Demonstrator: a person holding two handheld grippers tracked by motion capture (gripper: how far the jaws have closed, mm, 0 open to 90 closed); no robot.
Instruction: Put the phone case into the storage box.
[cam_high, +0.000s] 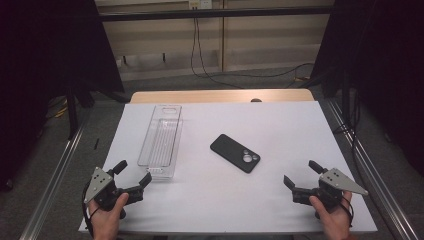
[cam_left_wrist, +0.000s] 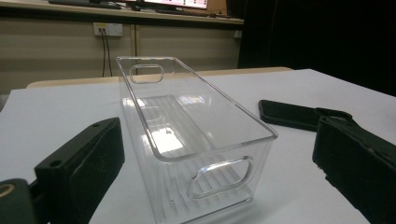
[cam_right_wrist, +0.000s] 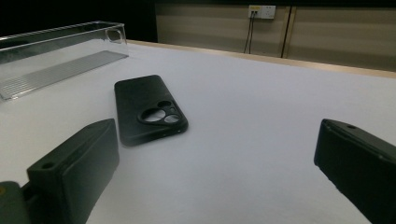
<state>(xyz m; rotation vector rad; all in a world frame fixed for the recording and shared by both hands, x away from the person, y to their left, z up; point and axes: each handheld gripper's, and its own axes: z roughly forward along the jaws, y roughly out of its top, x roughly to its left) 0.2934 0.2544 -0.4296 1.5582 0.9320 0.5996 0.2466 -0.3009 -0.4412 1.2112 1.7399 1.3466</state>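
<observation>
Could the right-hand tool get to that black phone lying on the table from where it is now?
Probably yes. The right tool has its jaws wide open and holds nothing, and only bare white table lies between it and the phone, which lies flat, camera side up.

White sheet covers the surface; a strip of bare wood shows along its far edge. Grey carpet floor beyond. Back wall of beige panels with a wall socket; black cable hangs down to the floor. Black curtains hang left and right. Metal rails flank the surface.
</observation>
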